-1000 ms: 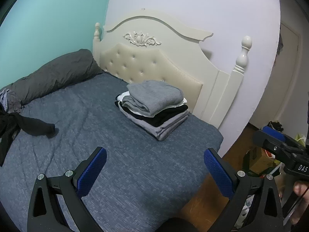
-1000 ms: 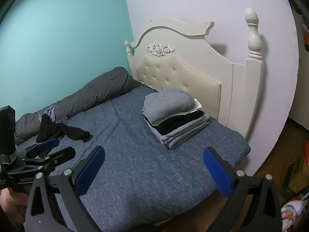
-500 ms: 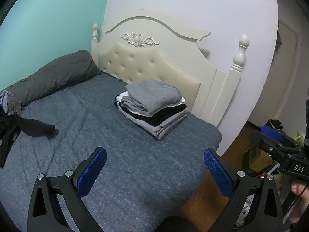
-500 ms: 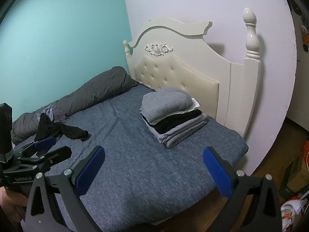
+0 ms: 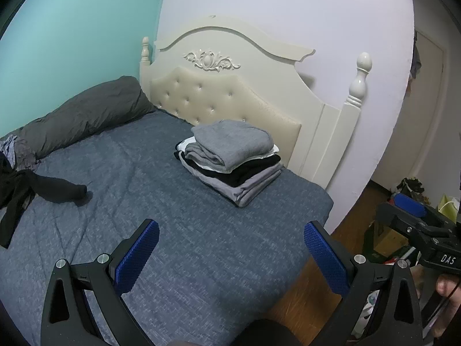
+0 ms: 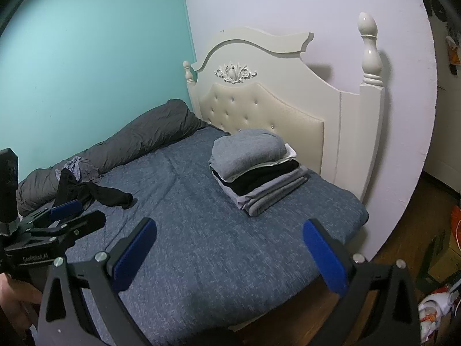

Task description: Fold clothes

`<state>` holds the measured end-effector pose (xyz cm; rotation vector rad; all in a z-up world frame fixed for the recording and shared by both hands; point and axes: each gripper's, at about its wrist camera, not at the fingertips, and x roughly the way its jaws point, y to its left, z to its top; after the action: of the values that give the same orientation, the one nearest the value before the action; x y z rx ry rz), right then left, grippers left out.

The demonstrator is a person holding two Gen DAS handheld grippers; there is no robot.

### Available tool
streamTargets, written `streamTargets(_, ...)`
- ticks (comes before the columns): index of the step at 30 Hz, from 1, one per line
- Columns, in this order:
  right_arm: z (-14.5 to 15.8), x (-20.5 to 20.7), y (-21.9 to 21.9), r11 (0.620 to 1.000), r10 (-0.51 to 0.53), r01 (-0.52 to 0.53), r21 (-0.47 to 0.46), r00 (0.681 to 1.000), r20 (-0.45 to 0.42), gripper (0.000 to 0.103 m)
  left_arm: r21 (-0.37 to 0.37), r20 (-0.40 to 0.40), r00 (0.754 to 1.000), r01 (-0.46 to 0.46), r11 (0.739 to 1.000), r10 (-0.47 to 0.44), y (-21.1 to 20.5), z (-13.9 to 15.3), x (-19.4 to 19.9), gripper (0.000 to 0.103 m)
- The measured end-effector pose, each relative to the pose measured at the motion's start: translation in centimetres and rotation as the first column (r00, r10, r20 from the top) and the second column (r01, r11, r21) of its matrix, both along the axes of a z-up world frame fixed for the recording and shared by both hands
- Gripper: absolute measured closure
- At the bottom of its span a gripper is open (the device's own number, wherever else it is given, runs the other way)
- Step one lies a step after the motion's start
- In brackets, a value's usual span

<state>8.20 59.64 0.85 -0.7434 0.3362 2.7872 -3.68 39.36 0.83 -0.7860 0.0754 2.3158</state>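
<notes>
Both grippers hang wide and empty; the black garment (image 5: 43,190) lies left of the folded stack (image 5: 230,158), nearer the left gripper (image 5: 230,253).

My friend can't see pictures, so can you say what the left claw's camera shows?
The open, empty left claw hovers over a blue-grey bed. A neat stack of folded clothes sits by the cream headboard, and a crumpled black garment lies unfolded at the left.
</notes>
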Motion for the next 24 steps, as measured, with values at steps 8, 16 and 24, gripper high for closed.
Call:
streamTargets(8, -0.7, 0.7, -0.4, 1.0, -0.002, 0.002, -0.004, 1.0, 0.012, 0.001, -0.003, 0.0, 1.0, -0.002, 1.0, 0.002, -0.4, 0.0, 0.4, 0.0)
streamTargets(16, -1.0, 1.4, -0.5, 1.0, -0.012, 0.012, -0.005, 1.0, 0.012, 0.001, -0.004, 0.002, 1.0, -0.002, 1.0, 0.002, -0.6, 0.1, 0.8, 0.0)
streamTargets(24, -1.3, 1.6, -0.7, 1.0, -0.011, 0.011, -0.007, 1.0, 0.014, 0.001, -0.012, 0.003, 1.0, -0.013, 1.0, 0.013, -0.7, -0.1, 0.8, 0.0)
